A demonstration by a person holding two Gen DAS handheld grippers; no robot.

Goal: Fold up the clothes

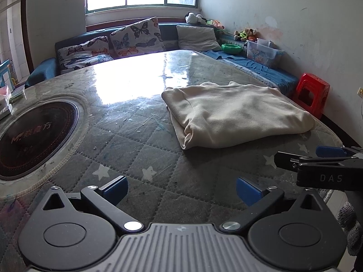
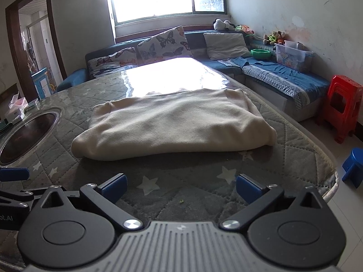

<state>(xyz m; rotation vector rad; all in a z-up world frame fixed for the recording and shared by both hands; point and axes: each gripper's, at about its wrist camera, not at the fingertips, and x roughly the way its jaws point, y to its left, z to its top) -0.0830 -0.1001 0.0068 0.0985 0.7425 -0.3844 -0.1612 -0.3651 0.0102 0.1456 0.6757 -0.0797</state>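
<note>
Cream fabric, a folded garment [image 2: 172, 122], lay on the quilted star-print table cover [image 2: 186, 195] toward the right side of the table, its rounded fold edge facing the grippers. The left gripper [image 1: 181, 189] hung above the near part of the cover, blue pads spread wide with nothing between them, apart from the garment [image 1: 236, 117]. The right gripper [image 2: 180, 187] was just short of the garment's near edge, its fingers likewise parted and empty; it also showed at the right edge of the left wrist view [image 1: 317, 161]. A round dark induction hob [image 1: 34, 136] sat inset at the table's left. A red plastic stool [image 2: 342, 111] stood on the floor beside the blue sofa [image 2: 283, 79].
</note>
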